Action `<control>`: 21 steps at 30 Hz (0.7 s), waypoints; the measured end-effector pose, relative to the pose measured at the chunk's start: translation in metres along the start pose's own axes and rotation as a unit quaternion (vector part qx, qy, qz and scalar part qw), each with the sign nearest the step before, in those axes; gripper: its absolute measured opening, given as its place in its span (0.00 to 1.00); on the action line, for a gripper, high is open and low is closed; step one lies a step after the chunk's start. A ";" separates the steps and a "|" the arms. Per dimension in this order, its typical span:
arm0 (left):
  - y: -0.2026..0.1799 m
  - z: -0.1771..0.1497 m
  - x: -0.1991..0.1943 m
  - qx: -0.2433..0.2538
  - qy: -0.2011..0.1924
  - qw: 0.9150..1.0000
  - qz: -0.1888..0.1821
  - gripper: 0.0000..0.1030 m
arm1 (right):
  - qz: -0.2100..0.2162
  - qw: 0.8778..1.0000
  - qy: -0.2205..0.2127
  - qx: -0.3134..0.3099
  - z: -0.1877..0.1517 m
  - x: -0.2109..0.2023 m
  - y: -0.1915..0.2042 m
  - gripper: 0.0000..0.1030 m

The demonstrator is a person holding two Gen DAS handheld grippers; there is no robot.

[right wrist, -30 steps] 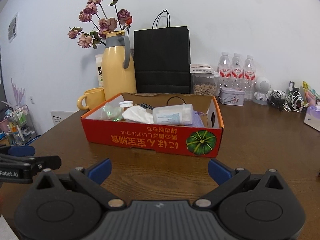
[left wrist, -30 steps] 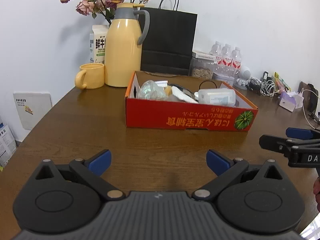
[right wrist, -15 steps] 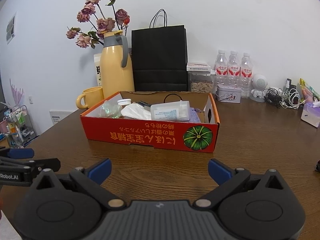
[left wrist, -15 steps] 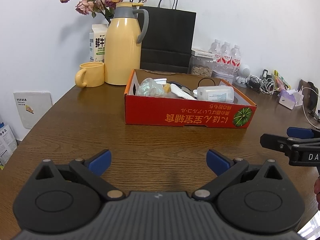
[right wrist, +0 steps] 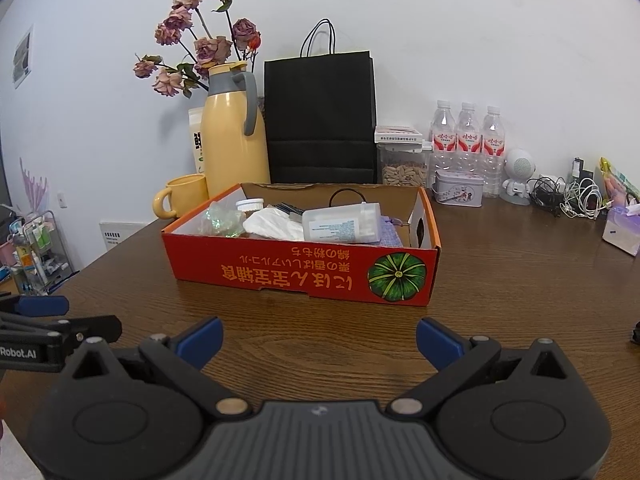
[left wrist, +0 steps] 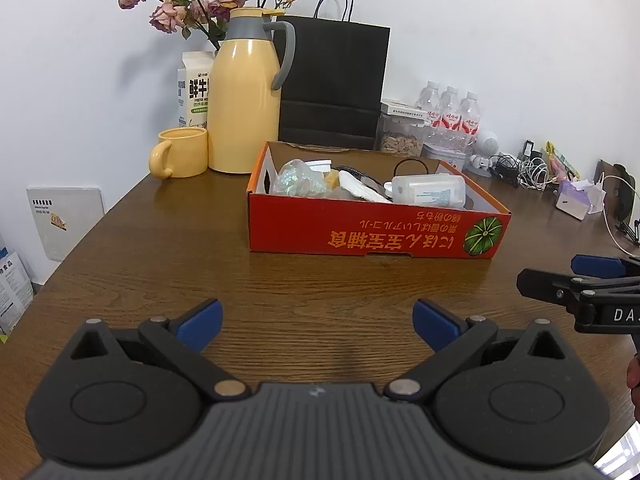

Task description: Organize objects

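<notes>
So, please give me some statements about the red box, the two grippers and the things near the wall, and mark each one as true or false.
1. The red box stands on the wooden table with its top open. True.
2. The left gripper is shut on the white bottle. False: its jaws are open and empty, and the bottle lies in the box.
3. The yellow mug stands beside the yellow thermos jug. True.
4. The black paper bag lies flat in the box. False: it stands upright behind the box, by the wall.
5. The right gripper is open and holds nothing. True.
</notes>
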State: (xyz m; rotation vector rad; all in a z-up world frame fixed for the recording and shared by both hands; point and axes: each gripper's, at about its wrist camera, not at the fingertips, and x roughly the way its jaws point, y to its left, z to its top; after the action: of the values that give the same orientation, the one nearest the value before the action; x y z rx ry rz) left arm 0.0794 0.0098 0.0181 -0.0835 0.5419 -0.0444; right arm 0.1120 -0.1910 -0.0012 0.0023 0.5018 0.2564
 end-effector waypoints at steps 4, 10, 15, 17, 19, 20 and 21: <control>0.000 0.000 -0.001 0.001 -0.002 1.000 -0.001 1.00 | 0.000 1.000 0.000 0.000 0.000 0.000 0.000 1.00; 0.000 0.000 -0.002 0.002 -0.004 1.000 -0.001 1.00 | 0.001 1.000 0.000 0.000 0.000 0.000 0.000 1.00; 0.000 0.001 -0.002 0.002 -0.004 1.000 -0.002 1.00 | 0.001 1.000 0.000 -0.001 0.000 0.000 0.000 1.00; 0.000 0.000 -0.002 0.002 -0.005 1.000 -0.003 1.00 | 0.000 1.000 0.000 0.000 0.000 0.000 0.000 1.00; -0.001 0.001 -0.003 0.003 -0.007 1.000 -0.003 1.00 | 0.000 1.000 0.000 0.000 0.000 0.000 0.000 1.00; -0.001 0.001 -0.003 0.004 -0.007 1.000 -0.002 1.00 | 0.000 1.000 0.000 0.000 0.000 0.000 0.000 1.00; -0.001 0.001 -0.003 0.004 -0.007 1.000 -0.002 1.00 | 0.001 1.000 0.000 0.000 0.000 0.000 0.000 1.00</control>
State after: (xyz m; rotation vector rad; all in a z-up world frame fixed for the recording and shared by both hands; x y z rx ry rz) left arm 0.0772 0.0090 0.0209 -0.0763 0.5275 -0.0491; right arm 0.1121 -0.1909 -0.0012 0.0020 0.5019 0.2576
